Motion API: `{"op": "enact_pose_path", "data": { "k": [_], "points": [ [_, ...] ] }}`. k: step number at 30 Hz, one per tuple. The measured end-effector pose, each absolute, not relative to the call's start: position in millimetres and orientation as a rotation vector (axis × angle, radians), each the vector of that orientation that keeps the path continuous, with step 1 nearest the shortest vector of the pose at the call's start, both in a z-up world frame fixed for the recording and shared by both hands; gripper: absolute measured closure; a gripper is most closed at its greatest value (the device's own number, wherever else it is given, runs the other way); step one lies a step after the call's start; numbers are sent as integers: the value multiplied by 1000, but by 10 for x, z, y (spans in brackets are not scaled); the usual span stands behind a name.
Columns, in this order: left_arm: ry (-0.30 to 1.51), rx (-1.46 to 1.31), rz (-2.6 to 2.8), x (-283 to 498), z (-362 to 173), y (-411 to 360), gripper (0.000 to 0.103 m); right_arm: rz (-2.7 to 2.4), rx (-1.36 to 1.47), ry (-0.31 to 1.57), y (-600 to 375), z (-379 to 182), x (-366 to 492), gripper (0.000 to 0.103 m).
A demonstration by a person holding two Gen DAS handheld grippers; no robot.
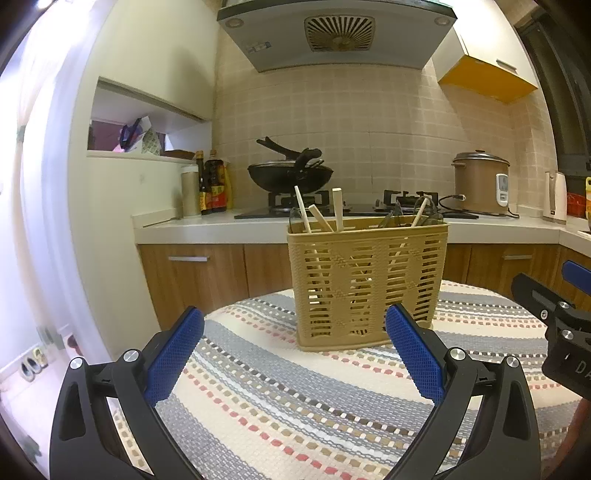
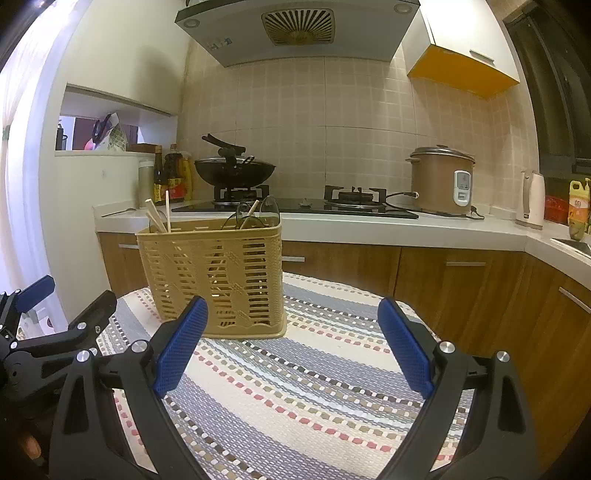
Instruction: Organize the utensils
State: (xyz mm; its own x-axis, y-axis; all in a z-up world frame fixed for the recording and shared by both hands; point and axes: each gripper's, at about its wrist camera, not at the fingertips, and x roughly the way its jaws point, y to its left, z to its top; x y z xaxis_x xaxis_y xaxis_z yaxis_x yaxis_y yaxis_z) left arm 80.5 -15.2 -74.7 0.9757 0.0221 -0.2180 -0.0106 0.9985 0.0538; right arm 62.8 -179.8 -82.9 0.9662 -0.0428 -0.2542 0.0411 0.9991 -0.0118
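left gripper [image 1: 294, 317] jaws spread | right gripper [image 2: 293, 308] jaws spread | basket [image 1: 365, 280] ahead, unobstructed | wok [image 1: 290, 177] behind

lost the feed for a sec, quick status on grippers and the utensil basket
Left gripper open, empty. Right gripper open, empty. Utensil basket upright on striped cloth, chopsticks and clear spoons inside. Nothing in the way.

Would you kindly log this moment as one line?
left gripper: open, empty | right gripper: open, empty | tan slotted plastic basket: upright on striped cloth, holding wooden utensils

A home kitchen: gas hob [image 2: 295, 205] with wok [image 2: 235, 171]; range hood [image 2: 295, 29]; rice cooker [image 2: 441, 181]; tiled wall.
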Motion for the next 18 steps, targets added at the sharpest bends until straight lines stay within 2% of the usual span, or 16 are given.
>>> {"op": "enact_pose_path", "data": {
  "k": [18],
  "points": [
    [219, 69, 10, 778, -736, -197, 8, -53, -10, 262, -1806, -839, 647, 14]
  ]
}}
